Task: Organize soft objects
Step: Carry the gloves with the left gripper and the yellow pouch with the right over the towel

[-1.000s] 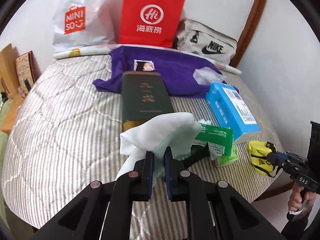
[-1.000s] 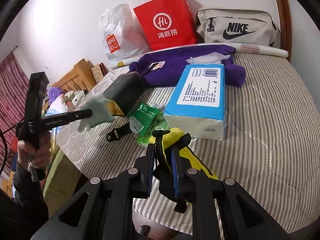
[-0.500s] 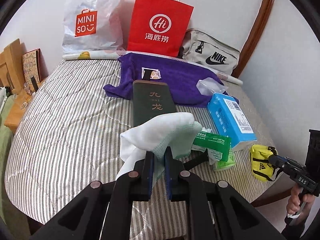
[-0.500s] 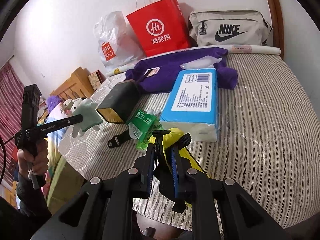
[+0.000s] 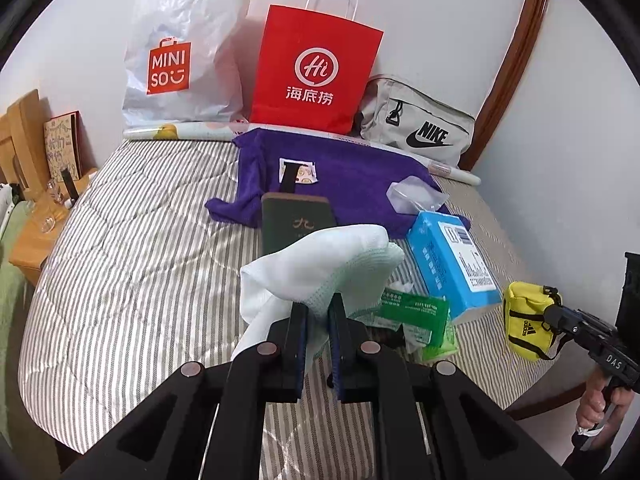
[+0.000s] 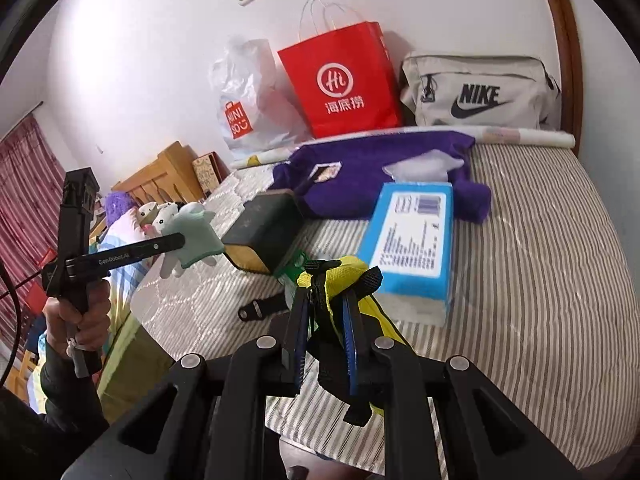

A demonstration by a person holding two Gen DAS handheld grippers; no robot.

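Left wrist view: left gripper jaws clenched on white-and-mint knitted sock, held clear above striped bed. Ahead of jaws: dark green box, purple towel, blue tissue pack.

Right wrist view: right gripper jaws grasping yellow fabric pouch with black strap, off bed. Green packets just beyond jaws.

Progress, judged: two soft items picked up, neither placed; towel untouched.

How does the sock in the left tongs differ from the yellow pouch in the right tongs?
The sock is white with pale green knit, plain and limp; the yellow pouch is printed with a black logo, has black straps and keeps a boxy shape. Both are soft, clamped, and off the bed.
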